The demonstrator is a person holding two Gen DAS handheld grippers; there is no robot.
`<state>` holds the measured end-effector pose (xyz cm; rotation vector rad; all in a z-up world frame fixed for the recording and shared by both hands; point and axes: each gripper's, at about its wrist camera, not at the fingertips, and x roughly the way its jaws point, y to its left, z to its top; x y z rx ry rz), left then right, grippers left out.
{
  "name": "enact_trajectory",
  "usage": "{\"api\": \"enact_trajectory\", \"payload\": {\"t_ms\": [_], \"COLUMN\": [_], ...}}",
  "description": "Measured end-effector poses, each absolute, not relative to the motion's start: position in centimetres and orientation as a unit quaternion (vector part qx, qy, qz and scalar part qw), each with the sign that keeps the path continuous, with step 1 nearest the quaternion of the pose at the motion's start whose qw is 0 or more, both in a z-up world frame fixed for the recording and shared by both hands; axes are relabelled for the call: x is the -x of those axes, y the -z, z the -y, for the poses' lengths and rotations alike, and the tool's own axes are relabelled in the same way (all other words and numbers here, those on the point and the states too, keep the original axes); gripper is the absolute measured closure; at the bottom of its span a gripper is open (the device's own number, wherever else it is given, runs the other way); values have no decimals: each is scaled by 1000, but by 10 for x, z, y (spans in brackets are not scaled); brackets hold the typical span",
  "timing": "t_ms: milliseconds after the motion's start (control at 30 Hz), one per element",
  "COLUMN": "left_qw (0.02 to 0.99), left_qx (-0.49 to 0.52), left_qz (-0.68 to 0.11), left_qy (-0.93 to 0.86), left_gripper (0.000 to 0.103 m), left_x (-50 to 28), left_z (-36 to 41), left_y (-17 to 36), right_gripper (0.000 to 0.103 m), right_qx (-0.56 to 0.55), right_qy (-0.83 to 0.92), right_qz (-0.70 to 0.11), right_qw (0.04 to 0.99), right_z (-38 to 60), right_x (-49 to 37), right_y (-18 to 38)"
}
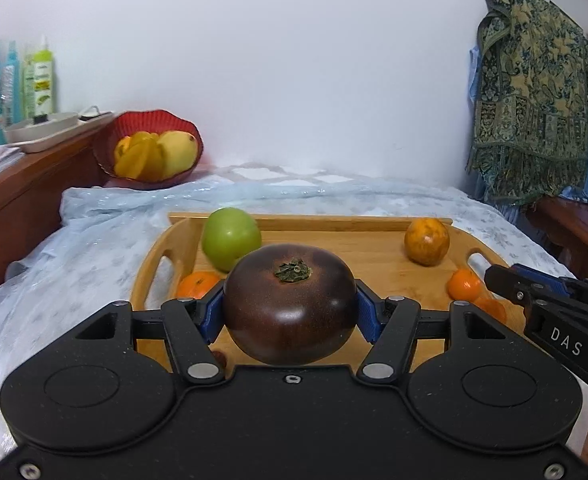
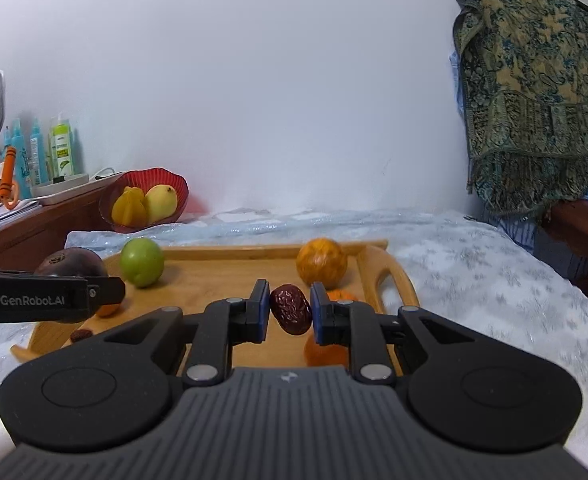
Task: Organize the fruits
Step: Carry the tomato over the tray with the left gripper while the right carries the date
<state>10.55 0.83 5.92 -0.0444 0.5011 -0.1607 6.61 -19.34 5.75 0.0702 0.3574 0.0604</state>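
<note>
My left gripper [image 1: 290, 308] is shut on a large dark purple-brown tomato [image 1: 290, 304], held above the wooden tray [image 1: 357, 224]. My right gripper [image 2: 290, 308] is shut on a wrinkled red date [image 2: 290, 309], also lifted over the tray [image 2: 222, 254]. On the tray lie a green apple [image 1: 232, 238], a mottled orange fruit [image 1: 426, 241] and small tangerines [image 1: 197, 283] [image 1: 463, 284]. In the right wrist view the green apple [image 2: 141, 262], the orange fruit [image 2: 321, 262] and another date [image 2: 81, 335] show. A red bowl [image 1: 174, 120] at the back left holds yellow starfruit and mango.
The tray rests on a bed covered with pale blue plastic sheeting [image 1: 74, 240]. A wooden shelf [image 1: 22, 184] on the left carries bottles and a dish. A patterned green cloth [image 1: 533, 92] hangs at the right over wooden furniture [image 1: 573, 228]. A white wall stands behind.
</note>
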Motion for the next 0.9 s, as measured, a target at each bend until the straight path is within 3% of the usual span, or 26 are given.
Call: {"api": "enact_trajectory", "payload": {"t_ms": [400,900], "left_qw": [957,948], "left_qx": [14,-4], "left_qz": [-280,-309], "left_qy": [78,78], "left_gripper": [42,42], "left_x": [-170,-187], "left_z": [8,17], "left_y": [-44,-28], "right_gripper": [78,77], "right_qx": [-27,-16], "right_qy": [-62,-62], "right_qz": [-229,-272], "right_qw": [971,960], "right_z": [188,181], "right_x": [-136,-161], "right_y": [-47,-29]}}
